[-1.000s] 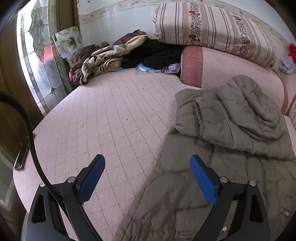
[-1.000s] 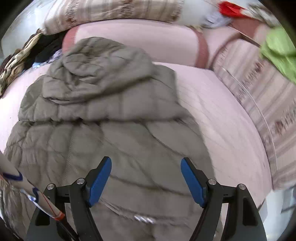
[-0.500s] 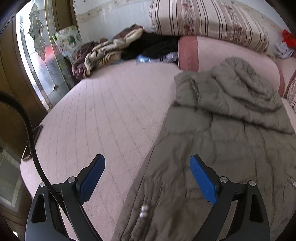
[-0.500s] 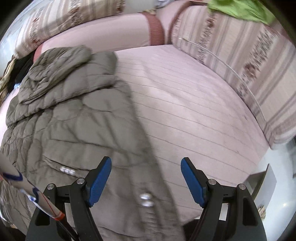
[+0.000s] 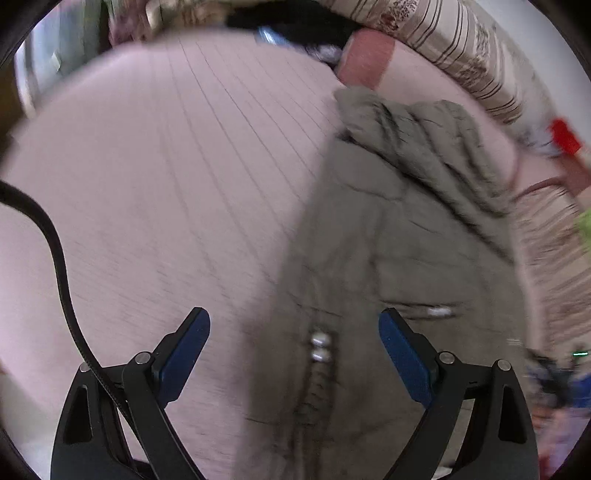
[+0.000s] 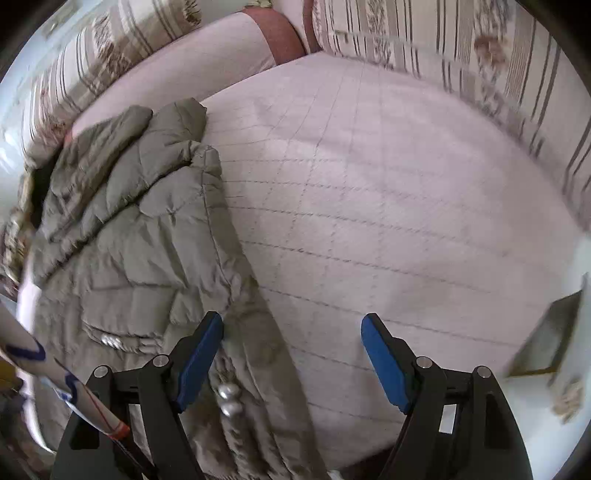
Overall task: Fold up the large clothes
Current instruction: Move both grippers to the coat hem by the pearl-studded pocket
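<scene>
An olive quilted hooded jacket lies lengthwise on the pink quilted bed, hood toward the pillows. My left gripper is open and empty, hovering over the jacket's left edge near its hem and two silver snaps. In the right wrist view the jacket fills the left half. My right gripper is open and empty above the jacket's right edge near the hem, where silver snaps show.
Striped bolster cushions line the far side and the right side of the bed. A pile of dark clothes lies at the far corner. A black cable hangs at the left. The bed's near edge lies below the right gripper.
Both grippers have pulled back toward the jacket's hem end. The left view has swung right over the jacket's left edge; the right view has swung right onto bare bed. Both stay open.
</scene>
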Available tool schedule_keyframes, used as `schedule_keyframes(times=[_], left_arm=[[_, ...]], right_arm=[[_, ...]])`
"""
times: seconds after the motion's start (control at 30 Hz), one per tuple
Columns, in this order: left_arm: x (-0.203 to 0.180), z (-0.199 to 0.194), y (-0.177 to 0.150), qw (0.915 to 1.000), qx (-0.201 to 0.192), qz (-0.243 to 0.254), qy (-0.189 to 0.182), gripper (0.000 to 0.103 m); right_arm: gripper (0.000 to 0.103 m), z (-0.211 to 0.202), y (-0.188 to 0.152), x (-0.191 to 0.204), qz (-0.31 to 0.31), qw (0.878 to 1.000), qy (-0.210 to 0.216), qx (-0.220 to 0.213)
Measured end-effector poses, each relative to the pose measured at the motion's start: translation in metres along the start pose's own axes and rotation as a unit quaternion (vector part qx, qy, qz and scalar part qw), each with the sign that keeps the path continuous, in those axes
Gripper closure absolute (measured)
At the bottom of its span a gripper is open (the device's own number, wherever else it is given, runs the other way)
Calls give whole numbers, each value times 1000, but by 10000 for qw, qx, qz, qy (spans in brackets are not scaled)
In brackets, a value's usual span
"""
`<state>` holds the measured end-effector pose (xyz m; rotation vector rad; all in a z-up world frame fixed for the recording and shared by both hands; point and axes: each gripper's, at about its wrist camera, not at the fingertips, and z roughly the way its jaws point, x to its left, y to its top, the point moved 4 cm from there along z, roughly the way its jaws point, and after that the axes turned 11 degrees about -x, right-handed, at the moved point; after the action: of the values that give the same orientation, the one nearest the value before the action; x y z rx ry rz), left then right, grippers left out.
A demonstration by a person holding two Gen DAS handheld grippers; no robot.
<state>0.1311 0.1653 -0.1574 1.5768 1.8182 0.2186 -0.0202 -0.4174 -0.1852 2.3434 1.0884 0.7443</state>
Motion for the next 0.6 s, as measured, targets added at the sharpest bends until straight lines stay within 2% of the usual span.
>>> schedule_keyframes(times=[0.07,0.13,0.17,0.23,0.33,0.5,0.6], left_arm=[[4,12,-6,9979,321,-366,-421,10],[3,13,-10,9976,293,-409,-470,10],[-3,12,-12,9967,321,-395,-627,11],[-15,10,-21,9908,491,-535,-1144,12],[-30,5,-30,9919,445,-305,-1148,12],[-38,-1,-43,9896,495,-326,-1309,12],[-32,1,-50,9913,574,-319,-1138,12]], right_arm=[[21,9,0,-4,270,9994,210,73],[20,15,2,-9,512,9982,309,30],[20,16,3,-9,549,9979,346,-9],[20,18,7,-7,573,9973,463,12],[20,23,9,-3,629,9946,812,162],[20,26,4,3,755,9837,1529,573],[20,24,-7,7,788,9781,1762,777]])
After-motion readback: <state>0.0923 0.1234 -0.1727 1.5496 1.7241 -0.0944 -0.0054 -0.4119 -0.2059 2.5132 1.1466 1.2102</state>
